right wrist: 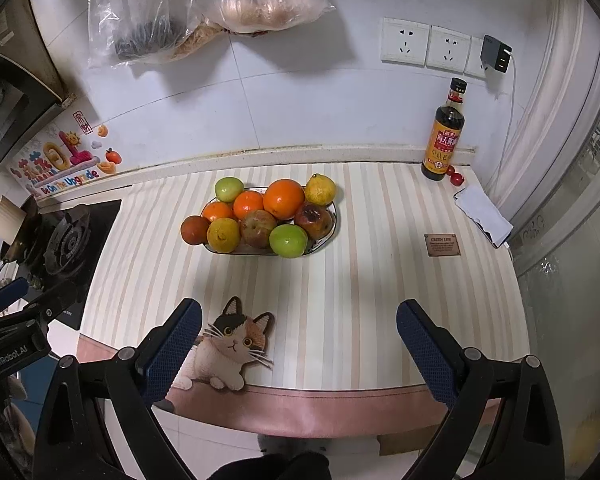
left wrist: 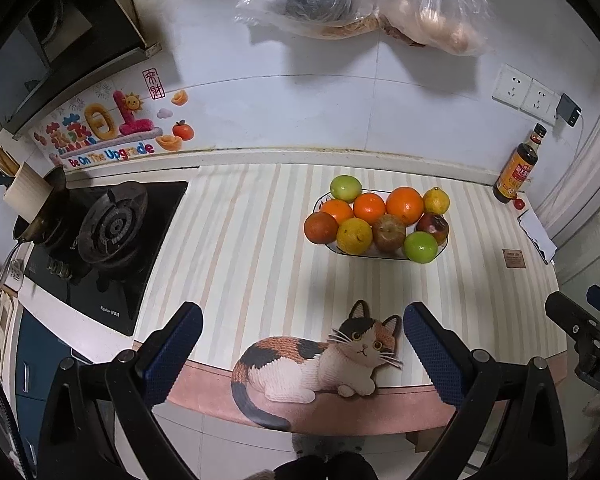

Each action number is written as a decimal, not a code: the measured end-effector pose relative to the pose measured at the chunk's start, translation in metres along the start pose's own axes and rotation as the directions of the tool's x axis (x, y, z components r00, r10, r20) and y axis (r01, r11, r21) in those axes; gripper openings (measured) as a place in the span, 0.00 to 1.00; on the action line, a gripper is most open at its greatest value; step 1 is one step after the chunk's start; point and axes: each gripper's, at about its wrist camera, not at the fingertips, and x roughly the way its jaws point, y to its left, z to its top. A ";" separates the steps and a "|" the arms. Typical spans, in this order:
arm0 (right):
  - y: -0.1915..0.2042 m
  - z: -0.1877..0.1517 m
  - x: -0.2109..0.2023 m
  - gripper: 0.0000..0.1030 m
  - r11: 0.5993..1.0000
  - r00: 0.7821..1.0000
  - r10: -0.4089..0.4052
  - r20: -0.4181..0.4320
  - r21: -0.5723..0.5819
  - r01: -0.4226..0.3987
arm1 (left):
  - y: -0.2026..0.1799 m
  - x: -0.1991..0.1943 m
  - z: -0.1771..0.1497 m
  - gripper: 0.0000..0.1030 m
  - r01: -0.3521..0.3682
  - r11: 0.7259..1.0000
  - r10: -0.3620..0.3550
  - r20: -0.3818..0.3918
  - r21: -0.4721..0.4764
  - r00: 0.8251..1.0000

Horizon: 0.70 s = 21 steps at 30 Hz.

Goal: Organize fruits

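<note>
Both tools hang at the near edge of the striped bench (right wrist: 340,300), over its pink border. The left hand-held gripper (left wrist: 302,354) has its blue-padded fingers spread wide with nothing between them; the right hand-held gripper (right wrist: 298,350) stands equally wide and empty.

A flat calico-cat decoration (left wrist: 320,360) lies just ahead of the left one. Beyond it is bare striped surface, open room for an approach.

Further on sits the white oval dish with a dark rim (right wrist: 332,216), heaped with oranges, yellow citrus, green apples and brownish fruits. It lies ahead and right of the left tool, ahead and left of the right one, long axis running across both views. Neither looks clearly nearer. A green apple (right wrist: 288,240) at the dish's near rim seems easiest to reach.

The black gas hob (left wrist: 112,224) bounds the left; a dark sauce bottle (right wrist: 444,132) stands at the far right wall.
</note>
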 end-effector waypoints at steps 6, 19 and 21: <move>0.000 0.000 0.000 0.97 1.000 1.000 -0.004 0.002 -0.003 0.004 | 0.000 -0.001 0.000 1.00 0.003 1.000 -0.003 0.000 0.005 1.000; 0.005 0.005 -0.003 0.97 1.000 1.000 0.001 -0.002 -0.022 -0.001 | -0.003 -0.001 0.001 1.00 0.006 1.000 -0.006 -0.002 0.009 1.000; 0.006 0.005 -0.003 0.97 1.000 1.000 0.002 0.001 -0.024 -0.002 | -0.003 -0.002 0.001 1.00 0.007 1.000 -0.007 0.001 0.010 1.000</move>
